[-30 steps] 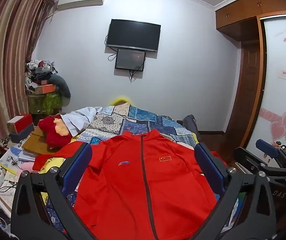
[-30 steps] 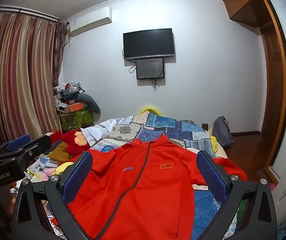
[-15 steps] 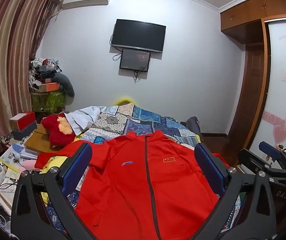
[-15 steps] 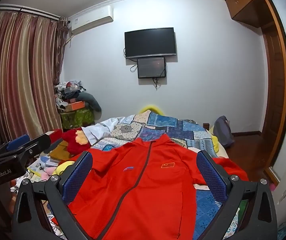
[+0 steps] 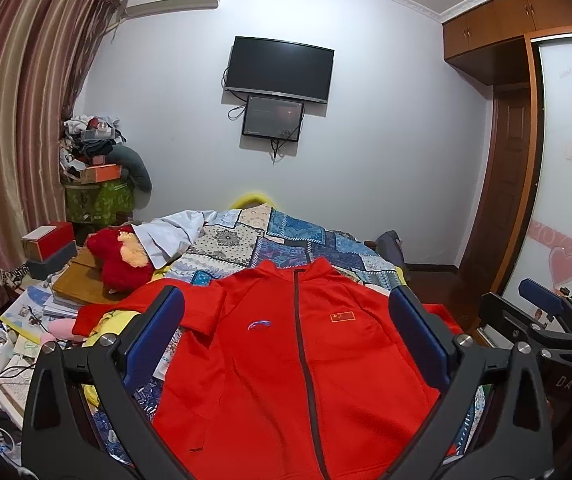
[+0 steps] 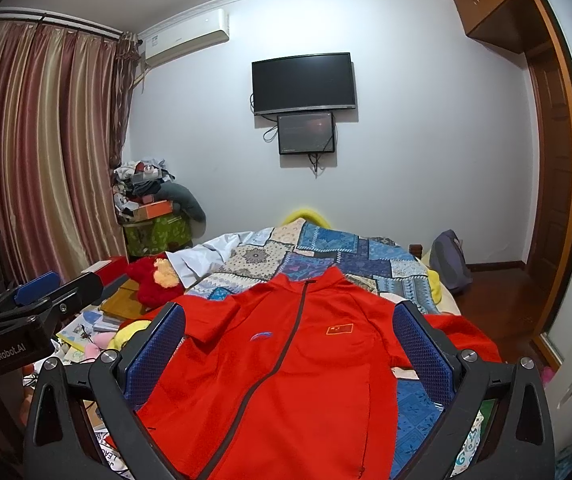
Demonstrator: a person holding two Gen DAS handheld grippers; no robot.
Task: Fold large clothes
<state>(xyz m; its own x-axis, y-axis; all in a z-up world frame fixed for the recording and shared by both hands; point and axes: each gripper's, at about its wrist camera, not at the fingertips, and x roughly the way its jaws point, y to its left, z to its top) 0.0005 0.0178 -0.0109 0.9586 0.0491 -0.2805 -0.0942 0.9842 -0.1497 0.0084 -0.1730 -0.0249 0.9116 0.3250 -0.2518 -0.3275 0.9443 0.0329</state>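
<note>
A red zip jacket (image 5: pixel 297 360) (image 6: pixel 286 360) lies face up and spread flat on the patchwork bedspread (image 5: pixel 286 240) (image 6: pixel 325 252), collar toward the far wall. Its left sleeve (image 5: pixel 118 312) reaches toward the clutter at the left; the other sleeve (image 6: pixel 461 336) lies out to the right. My left gripper (image 5: pixel 286 332) hovers open above the jacket's chest, nothing between its blue pads. My right gripper (image 6: pixel 287 336) is open too, likewise above the chest and holding nothing. Each gripper shows at the other view's edge: the right gripper (image 5: pixel 541 308), the left gripper (image 6: pixel 42 292).
Left of the bed are a red plush toy (image 5: pixel 118 260), stacked boxes (image 5: pixel 48 244), books and cables. A piled green box (image 6: pixel 154 232) stands by the curtains (image 6: pixel 38 152). A grey backpack (image 6: pixel 449 260) sits on the floor at right. A TV (image 5: pixel 280 68) hangs on the far wall.
Both grippers have tilted and drifted slightly, so the room sits a little differently in view. The jacket has not moved and both grippers stay open.
</note>
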